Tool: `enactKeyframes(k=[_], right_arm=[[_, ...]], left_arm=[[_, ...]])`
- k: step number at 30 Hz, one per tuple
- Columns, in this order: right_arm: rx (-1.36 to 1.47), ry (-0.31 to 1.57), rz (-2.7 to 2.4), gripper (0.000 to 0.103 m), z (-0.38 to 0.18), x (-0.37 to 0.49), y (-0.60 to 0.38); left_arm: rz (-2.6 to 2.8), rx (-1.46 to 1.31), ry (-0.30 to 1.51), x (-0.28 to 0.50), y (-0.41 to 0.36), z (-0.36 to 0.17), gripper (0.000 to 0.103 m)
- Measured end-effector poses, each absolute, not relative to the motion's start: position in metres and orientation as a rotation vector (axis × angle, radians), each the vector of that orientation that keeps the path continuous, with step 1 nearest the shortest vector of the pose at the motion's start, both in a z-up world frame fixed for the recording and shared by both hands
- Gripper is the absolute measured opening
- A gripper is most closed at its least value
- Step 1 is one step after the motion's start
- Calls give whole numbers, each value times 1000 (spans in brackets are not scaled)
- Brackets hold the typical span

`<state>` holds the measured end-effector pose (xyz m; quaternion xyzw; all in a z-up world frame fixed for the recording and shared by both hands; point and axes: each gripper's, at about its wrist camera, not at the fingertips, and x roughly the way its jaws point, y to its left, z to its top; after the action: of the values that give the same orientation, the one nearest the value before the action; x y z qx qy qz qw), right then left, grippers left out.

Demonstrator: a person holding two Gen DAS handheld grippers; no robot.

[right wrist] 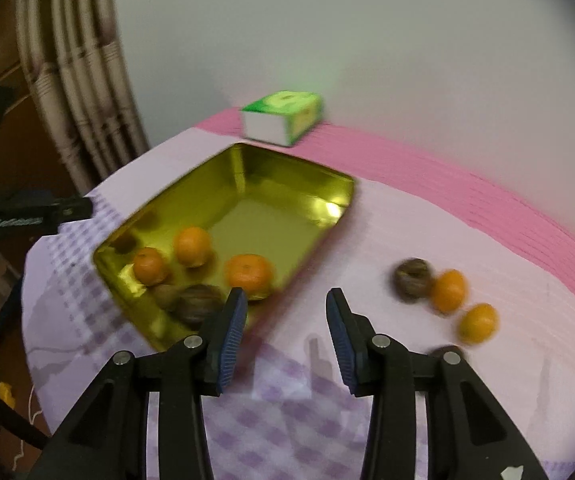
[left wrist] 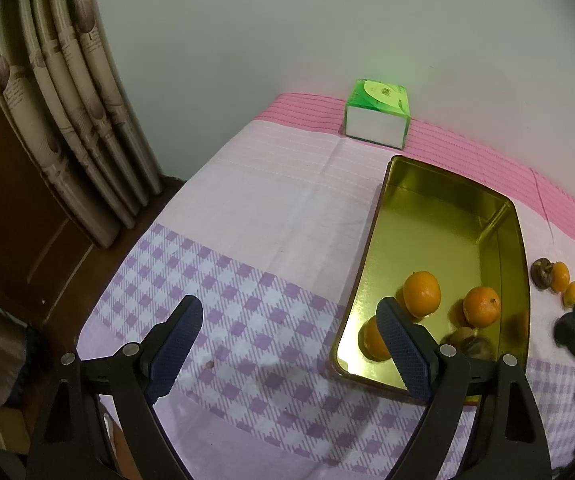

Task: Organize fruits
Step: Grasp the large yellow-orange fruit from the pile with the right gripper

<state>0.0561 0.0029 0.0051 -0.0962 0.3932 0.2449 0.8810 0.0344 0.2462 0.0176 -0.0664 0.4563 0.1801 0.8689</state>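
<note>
Black-framed left tongs (left wrist: 291,338) w/ blue ribbed pads sit spread wide, nothing between them, hanging over purple-and-white checked cloth on the bench (left wrist: 255,208). Right pad of that pair overlaps the near left corner of the shiny gold rectangular metal tin (left wrist: 371,248). Inside the tin, just ahead of that pad: three round orange mandarins (left wrist: 421,294) plus two brown wrinkled round fruits (left wrist: 475,346) at the near end; far half of tin bare.

Right tongs (right wrist: 285,312), same black frame and blue pads, are parted w/ a moderate gap, empty; picture is motion-blurred. Their left pad sits at the tin's near right wall, beside the closest mandarin. Ahead and to the right of the right tongs, on plain pale-pink cloth outside the tin: one brown wrinkled fruit (right wrist: 412,279) touching an orange mandarin (right wrist: 449,291), a second mandarin (right wrist: 478,323) just nearer, apart from it. Another dark round thing shows partly behind the right arm of the tongs; can't tell what.

Beyond both tongs, past the tin's far end, a green-and-white tissue box (left wrist: 376,114) stands by the wall on the deeper pink stripe. Beige pleated curtain (left wrist: 67,120) hangs far left.
</note>
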Motion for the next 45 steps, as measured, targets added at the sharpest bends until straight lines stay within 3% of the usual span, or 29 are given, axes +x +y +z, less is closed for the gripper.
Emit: enactKeyframes(k=[15,34,45], right_arm=[[-93,882,237,39,-9,106,-107],[-64,995,159,41,-46,150,-104],[-81,991,175,36,-54,153,-110]], left_arm=[[352,-112,965,37,241,14,89],[342,-86,999,44,237,2,89],[331,-52,992,43,231,0,89]])
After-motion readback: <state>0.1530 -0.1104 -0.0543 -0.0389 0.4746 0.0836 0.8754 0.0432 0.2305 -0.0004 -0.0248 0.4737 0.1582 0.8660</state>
